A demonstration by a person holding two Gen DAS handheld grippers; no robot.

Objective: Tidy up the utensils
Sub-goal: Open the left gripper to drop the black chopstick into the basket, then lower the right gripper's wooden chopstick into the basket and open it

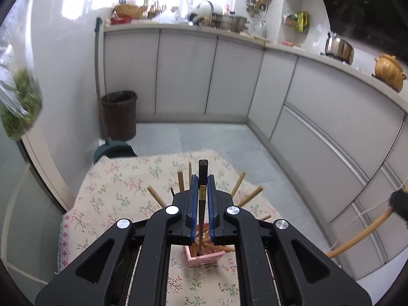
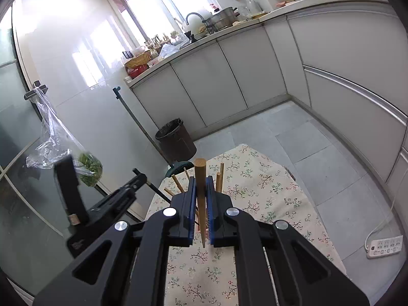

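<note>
Left claw (image 1: 203,191) grips black chopstick (image 1: 203,176) over pink box (image 1: 204,257), frame bottom; right claw (image 2: 201,193) clamps wooden chopstick (image 2: 200,178) above floral surface (image 2: 255,193).

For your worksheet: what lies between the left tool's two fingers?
A black chopstick, upright, clamped in the left tool above the pink holder, in the left wrist view.
</note>
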